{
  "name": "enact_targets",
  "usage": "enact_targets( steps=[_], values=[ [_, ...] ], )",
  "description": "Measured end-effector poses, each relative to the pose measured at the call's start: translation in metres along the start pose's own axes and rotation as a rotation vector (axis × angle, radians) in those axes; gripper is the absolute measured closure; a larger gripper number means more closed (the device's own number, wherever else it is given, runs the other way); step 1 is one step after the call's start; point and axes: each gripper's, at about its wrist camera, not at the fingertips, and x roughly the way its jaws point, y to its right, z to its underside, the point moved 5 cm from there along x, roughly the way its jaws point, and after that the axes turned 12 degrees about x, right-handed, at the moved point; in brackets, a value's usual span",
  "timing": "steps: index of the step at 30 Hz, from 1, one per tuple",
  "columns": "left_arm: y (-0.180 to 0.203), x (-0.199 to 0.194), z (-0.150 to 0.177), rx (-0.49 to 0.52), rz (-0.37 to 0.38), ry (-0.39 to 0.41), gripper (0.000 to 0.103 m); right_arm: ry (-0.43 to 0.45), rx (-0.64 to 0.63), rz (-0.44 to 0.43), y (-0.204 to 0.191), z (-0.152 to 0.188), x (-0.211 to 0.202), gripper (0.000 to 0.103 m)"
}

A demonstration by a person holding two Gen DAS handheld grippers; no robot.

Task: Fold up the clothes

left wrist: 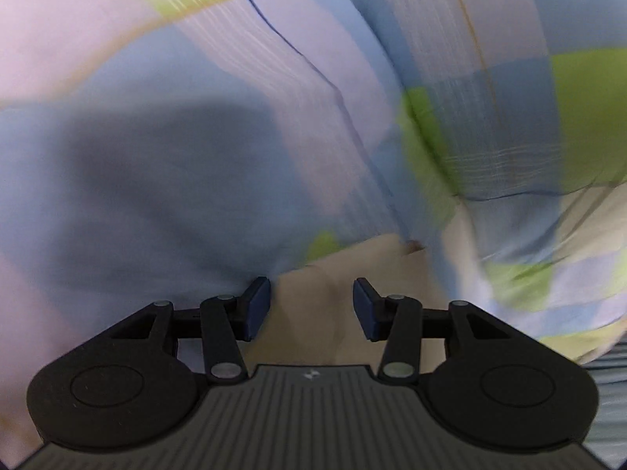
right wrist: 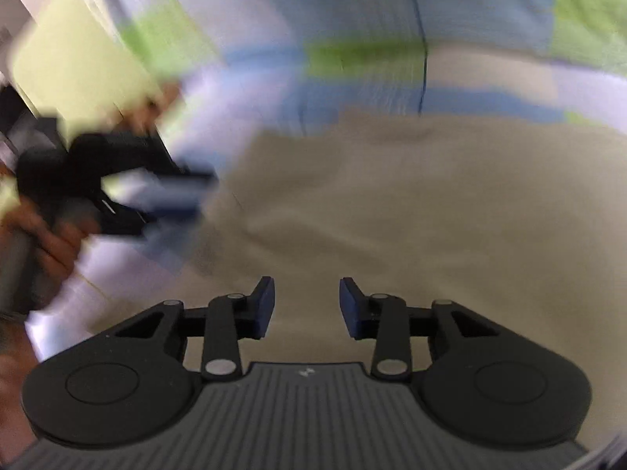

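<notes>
A checked garment (left wrist: 243,125) in blue, lilac and green fills most of the left wrist view, close up and blurred. My left gripper (left wrist: 311,307) is open and empty, its blue pads right at the garment's lower edge over beige cloth. In the right wrist view the same garment (right wrist: 352,39) lies across the top and left. My right gripper (right wrist: 307,305) is open and empty above the beige surface. The left gripper (right wrist: 184,196) shows blurred at the left of that view, held in a hand, at the garment's edge.
A beige cloth surface (right wrist: 431,215) lies under the garment and fills the middle of the right wrist view; a patch of it shows between the left fingers (left wrist: 313,274). The person's hand (right wrist: 47,243) is at the far left.
</notes>
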Motion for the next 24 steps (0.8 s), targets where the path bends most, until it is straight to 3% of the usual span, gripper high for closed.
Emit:
enact_targets(
  steps=[2, 4, 6, 9, 16, 20, 22, 24],
  values=[
    [0.021, 0.004, 0.006, 0.057, 0.094, 0.008, 0.059, -0.047, 0.057, 0.043, 0.011, 0.003, 0.006, 0.072],
    [0.059, -0.001, 0.021, 0.261, 0.148, 0.013, 0.059, -0.068, 0.144, 0.046, 0.028, 0.007, -0.005, 0.067],
    [0.088, -0.004, 0.039, 0.453, 0.147, -0.019, 0.059, -0.075, 0.163, 0.076, 0.037, 0.009, -0.014, 0.063],
    [0.100, 0.005, 0.062, 0.549, 0.146, -0.089, 0.059, -0.099, 0.174, 0.134, 0.053, 0.012, -0.026, 0.060],
    [0.038, 0.022, 0.040, 0.207, 0.129, -0.054, 0.059, -0.137, 0.187, 0.146, 0.060, 0.013, -0.017, 0.040],
    [0.020, 0.044, 0.032, 0.056, 0.157, -0.055, 0.064, -0.134, 0.130, 0.140, 0.056, 0.017, -0.012, 0.037],
    [0.016, 0.046, 0.030, 0.004, 0.172, -0.028, 0.064, -0.132, 0.124, 0.133, 0.059, 0.019, -0.015, 0.037],
    [0.019, 0.038, 0.026, 0.015, 0.164, 0.023, 0.064, -0.133, 0.136, 0.125, 0.059, 0.018, -0.014, 0.037]
  ],
)
